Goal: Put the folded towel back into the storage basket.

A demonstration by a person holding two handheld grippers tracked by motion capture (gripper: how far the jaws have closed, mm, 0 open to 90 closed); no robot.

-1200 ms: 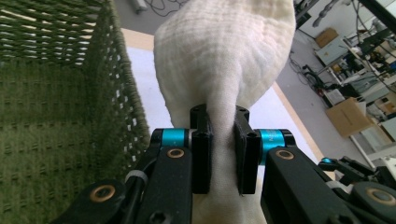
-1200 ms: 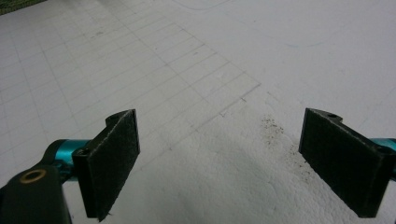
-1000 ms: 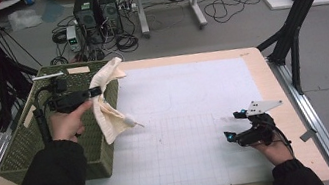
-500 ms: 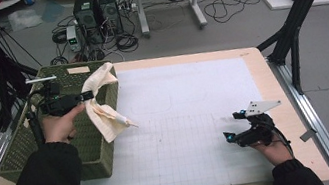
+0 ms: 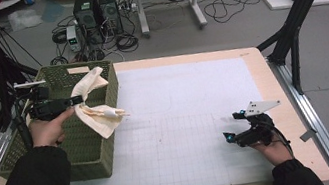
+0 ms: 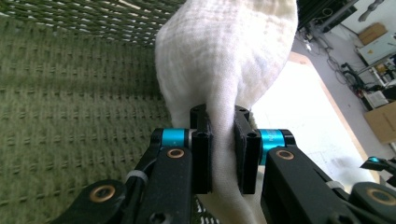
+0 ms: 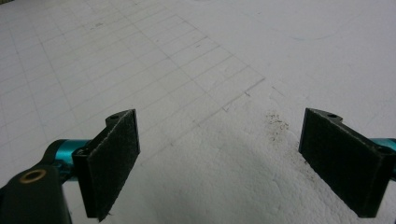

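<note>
Cream muslin cloth [image 6: 224,60] is pinched between the fingers [image 6: 201,154] of the left gripper [image 5: 75,101], the pads pressed on a narrow gathered neck of the fabric. In the high view the cloth [image 5: 97,111] hangs over the right rim of the green woven basket [image 5: 86,151] — its long axis runs from a raised end over the basket down to a loose lower corner pointing toward the worktop's centre. Nearer the person, at the right, the right gripper [image 5: 233,128] rests low on the worktop, its fingers [image 7: 112,163] spread wide with nothing between them. The worktop [image 5: 186,114] carries a white gridded mat with faint dark specks — pale wood shows at its edges. Beyond it: grey floor, computer towers [image 5: 96,7], tangled cables, cardboard boxes.
</note>
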